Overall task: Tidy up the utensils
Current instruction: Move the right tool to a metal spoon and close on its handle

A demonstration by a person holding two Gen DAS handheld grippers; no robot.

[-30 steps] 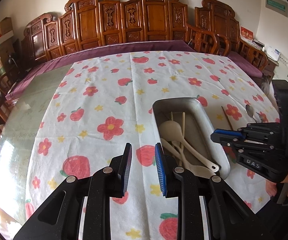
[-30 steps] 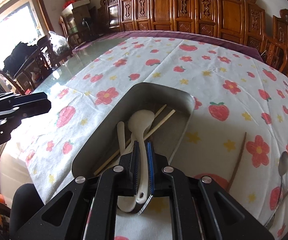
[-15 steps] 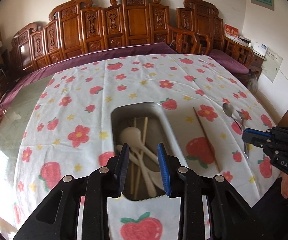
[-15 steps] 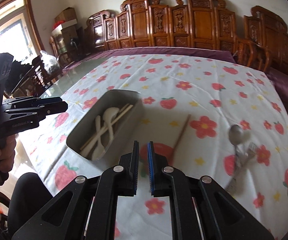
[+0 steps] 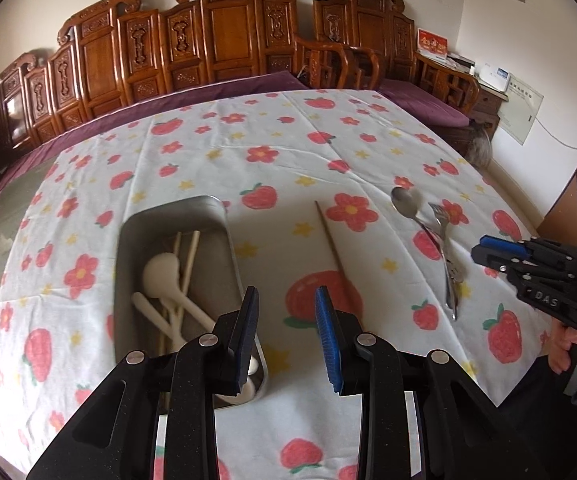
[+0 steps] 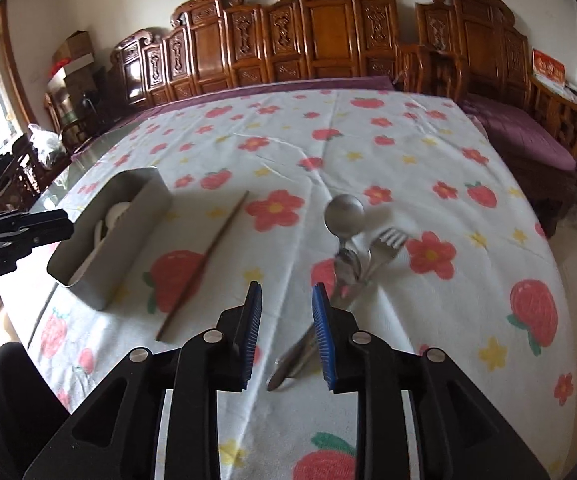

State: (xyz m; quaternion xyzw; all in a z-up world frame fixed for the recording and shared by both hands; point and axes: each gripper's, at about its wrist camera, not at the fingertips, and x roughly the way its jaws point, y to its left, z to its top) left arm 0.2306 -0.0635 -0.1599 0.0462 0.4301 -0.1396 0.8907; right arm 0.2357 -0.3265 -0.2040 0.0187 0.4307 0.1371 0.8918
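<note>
A grey metal tray (image 5: 126, 248) (image 6: 144, 216) holds white plastic spoons (image 5: 164, 276) and pale chopsticks (image 5: 190, 256). A brown chopstick (image 5: 332, 244) (image 6: 208, 256) lies on the cloth right of the tray. Metal spoons (image 6: 344, 216) and a fork (image 6: 384, 248) lie in a pile further right; they also show in the left wrist view (image 5: 444, 248). My left gripper (image 5: 286, 332) is open and empty above the tray's near right corner. My right gripper (image 6: 284, 332) is open and empty, just above the handles of the metal cutlery.
The table carries a white cloth (image 6: 368, 152) with strawberries and flowers. Carved wooden chairs (image 5: 216, 36) line the far side and the right. The table's right edge (image 5: 528, 216) drops to the floor.
My right gripper has swung right from the tray to the metal cutlery and opened. My left gripper has shifted right, and the view now takes in the brown chopstick and cutlery.
</note>
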